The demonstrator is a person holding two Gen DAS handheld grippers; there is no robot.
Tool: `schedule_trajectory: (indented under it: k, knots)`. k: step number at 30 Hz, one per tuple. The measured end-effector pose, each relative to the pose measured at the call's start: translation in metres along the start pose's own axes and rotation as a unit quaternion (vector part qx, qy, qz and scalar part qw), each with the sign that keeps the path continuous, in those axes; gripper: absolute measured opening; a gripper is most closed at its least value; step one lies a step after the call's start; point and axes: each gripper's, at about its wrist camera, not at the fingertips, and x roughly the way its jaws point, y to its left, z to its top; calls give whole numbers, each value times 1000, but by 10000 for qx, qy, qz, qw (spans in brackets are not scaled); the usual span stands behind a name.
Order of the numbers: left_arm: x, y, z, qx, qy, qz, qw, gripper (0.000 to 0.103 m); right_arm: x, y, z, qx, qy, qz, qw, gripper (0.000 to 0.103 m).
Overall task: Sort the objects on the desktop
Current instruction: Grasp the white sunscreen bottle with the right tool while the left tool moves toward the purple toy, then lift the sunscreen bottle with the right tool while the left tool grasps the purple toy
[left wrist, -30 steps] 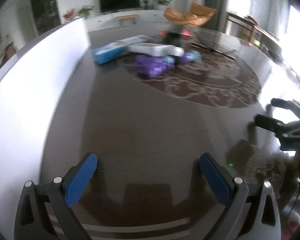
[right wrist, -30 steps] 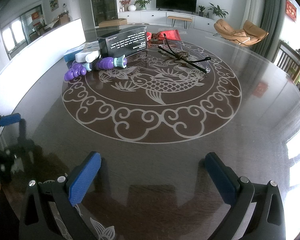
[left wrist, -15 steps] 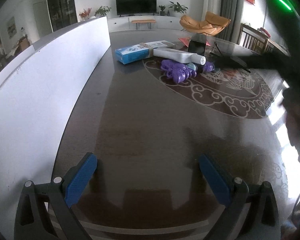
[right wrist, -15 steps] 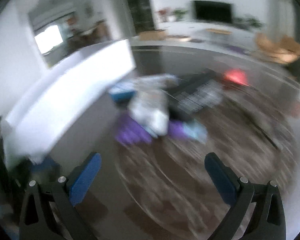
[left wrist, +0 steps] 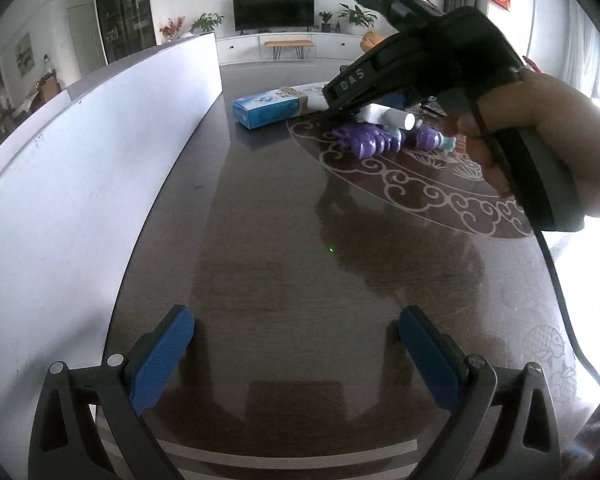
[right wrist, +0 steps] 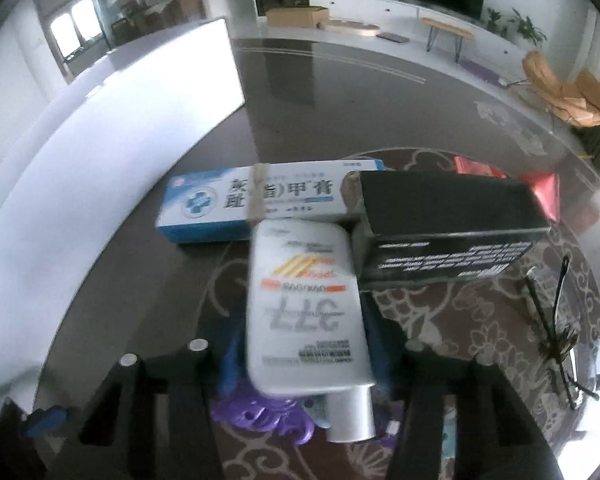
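The right gripper [right wrist: 306, 340] is lowered over the pile of things near the far side of the dark, patterned surface [left wrist: 268, 240], and its jaws are closing with a white tube [right wrist: 306, 316] between them. The blue pads are seen close against both sides of the tube, but whether they already press on it cannot be told. The tube lies with its silver cap [right wrist: 350, 416] toward the camera, its far end touching a blue-and-white medicine box [right wrist: 256, 204]. A black box [right wrist: 444, 224] sits just beside the tube on the right, with a red packet [right wrist: 544, 192] behind it. A purple toy [right wrist: 268, 420] is partly covered by the tube. Dark hairpins [right wrist: 552, 320] lie apart to the right.

In the left wrist view, the right gripper is held by a hand [left wrist: 540, 128]. The left gripper [left wrist: 296, 352] hangs above bare surface, jaws spread wide with nothing between them. A white panel [left wrist: 80, 152] stands along the surface's left edge.
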Motion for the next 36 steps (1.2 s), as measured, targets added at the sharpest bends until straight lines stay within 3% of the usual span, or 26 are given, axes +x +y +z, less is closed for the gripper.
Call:
schedule_trajectory:
  k: [4,7,11,14,17,19,22,25,28,31,34,36]
  knots:
    - [0,0,1,-2,-3,2,10000,103,-7,-12,-13,48,-42,-269,9996,51]
    - [-1,0,1,-3,-5,6,10000,103,-16,-19,-30,242,19,-131,9996,51]
    - [-1,0,1,-3,-5,3,10000,103,-41,13,-65,-201,13,329,9993,51]
    - [-1,0,1,-3,-5,3,10000,103,-72,20,-86,-108,-435,513,9977,51]
    - [-1,0,1,-1,-9,0,10000,103,-102,2,-103,363,-857,571,9940,51]
    - [-2,1,1,1,-12,1,10000,103,-119,-14,-119,583,-1039,443,9919,51]
    - [-2,1,1,1,-13,0,10000,103,-136,-41,-145,718,-1117,-87,9911,51]
    - [-2,1,1,0,-14,0,10000,103,-144,-67,-187,728,-903,-804,9900,51]
    - [-2,0,1,0,-14,1,10000,103,-144,-84,-212,738,-658,-1152,9884,51]
    - [-2,1,1,2,-15,1,10000,103,-137,-96,-229,896,-510,-1182,9876,51]
    - [-2,1,1,0,-15,1,10000,103,-139,-96,-235,953,-665,-1166,9864,52]
    - [-2,0,1,1,-16,2,10000,103,-137,-94,-235,970,-694,-1115,9866,60]
